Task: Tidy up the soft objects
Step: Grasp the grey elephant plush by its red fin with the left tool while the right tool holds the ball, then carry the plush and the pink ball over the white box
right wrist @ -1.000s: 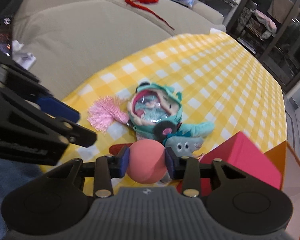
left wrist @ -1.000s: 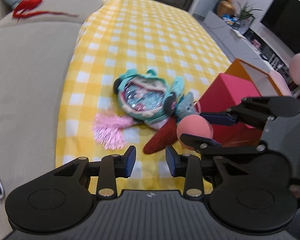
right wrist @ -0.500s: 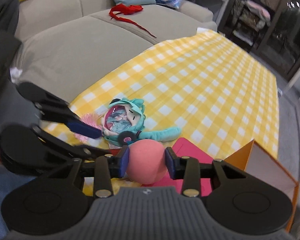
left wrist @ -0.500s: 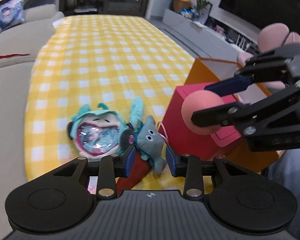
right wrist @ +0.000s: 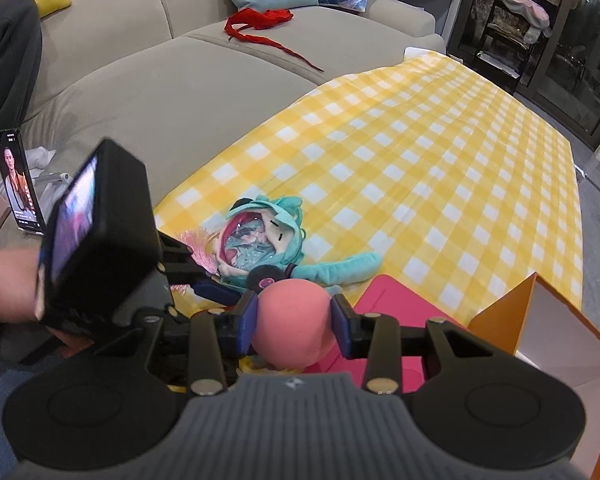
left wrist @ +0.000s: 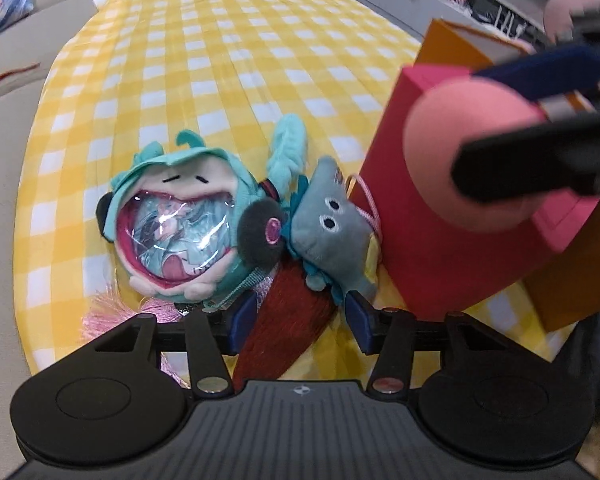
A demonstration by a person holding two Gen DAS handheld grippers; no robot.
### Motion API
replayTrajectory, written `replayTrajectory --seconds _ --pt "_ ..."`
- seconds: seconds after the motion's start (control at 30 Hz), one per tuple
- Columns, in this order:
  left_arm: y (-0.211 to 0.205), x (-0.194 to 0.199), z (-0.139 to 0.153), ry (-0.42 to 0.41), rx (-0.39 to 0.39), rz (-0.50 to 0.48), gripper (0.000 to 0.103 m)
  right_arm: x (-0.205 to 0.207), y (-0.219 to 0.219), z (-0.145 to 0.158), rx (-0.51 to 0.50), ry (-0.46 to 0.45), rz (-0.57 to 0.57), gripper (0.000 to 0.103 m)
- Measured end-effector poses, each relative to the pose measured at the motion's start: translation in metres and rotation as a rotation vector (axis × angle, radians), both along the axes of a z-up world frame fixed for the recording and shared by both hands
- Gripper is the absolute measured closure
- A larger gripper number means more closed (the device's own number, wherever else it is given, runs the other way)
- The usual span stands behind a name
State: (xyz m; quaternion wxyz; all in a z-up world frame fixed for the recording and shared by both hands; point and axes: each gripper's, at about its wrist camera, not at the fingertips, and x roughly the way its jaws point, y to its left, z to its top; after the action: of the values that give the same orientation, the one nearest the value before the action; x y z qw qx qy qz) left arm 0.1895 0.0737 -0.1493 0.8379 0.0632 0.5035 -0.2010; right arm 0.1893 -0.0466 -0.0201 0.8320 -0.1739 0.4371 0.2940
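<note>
My right gripper (right wrist: 294, 326) is shut on a pink foam ball (right wrist: 294, 328) and holds it above the red box (right wrist: 392, 304); the ball also shows in the left wrist view (left wrist: 472, 152). My left gripper (left wrist: 298, 322) is open, low over the yellow checked cloth (left wrist: 220, 52), with its jaws on either side of a dark red tassel (left wrist: 288, 320). A teal plush doll (left wrist: 180, 224) and a small grey plush (left wrist: 332, 228) lie just ahead of it. A pink tassel (left wrist: 104, 316) lies at the left.
An orange box (right wrist: 540, 320) with a white inside stands open behind the red box (left wrist: 440, 240). A beige sofa (right wrist: 180, 80) with a red ribbon (right wrist: 260, 24) and cushions lies to the left. A phone (right wrist: 18, 180) stands at the far left.
My left gripper has dropped lower and closer to the toys, its jaws opening wider around the red tassel. My right gripper has lifted the pink ball higher over the red box.
</note>
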Motion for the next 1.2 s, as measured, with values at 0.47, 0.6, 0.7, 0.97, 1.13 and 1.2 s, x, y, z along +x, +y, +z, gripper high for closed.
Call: replayTrajectory --seconds 0.47,0.6,0.7,0.97,1.13,1.2 --pt "0.003 -0.033 0.024 -0.058 -0.007 0.04 0.097 -0.006 -0.004 0.0 0.012 -0.009 0.005 0.063" --pt "0.015 -0.049 0.044 -0.067 -0.045 0.091 0.098 -0.011 -0.004 0.002 0.018 -0.011 0.007 0.063" --pt "0.02 -0.058 0.058 -0.065 -0.056 0.128 0.098 -0.017 -0.003 0.006 0.024 -0.015 0.009 0.064" --pt "0.017 -0.081 0.082 -0.079 -0.041 0.128 0.098 -0.039 -0.004 0.022 0.042 -0.033 0.024 0.064" --pt "0.007 -0.096 0.097 -0.104 -0.026 0.114 0.098 -0.056 -0.015 0.035 0.054 -0.061 0.007 0.064" --pt "0.003 -0.101 0.103 -0.117 -0.027 0.108 0.098 -0.062 -0.023 0.04 0.058 -0.07 -0.006 0.064"
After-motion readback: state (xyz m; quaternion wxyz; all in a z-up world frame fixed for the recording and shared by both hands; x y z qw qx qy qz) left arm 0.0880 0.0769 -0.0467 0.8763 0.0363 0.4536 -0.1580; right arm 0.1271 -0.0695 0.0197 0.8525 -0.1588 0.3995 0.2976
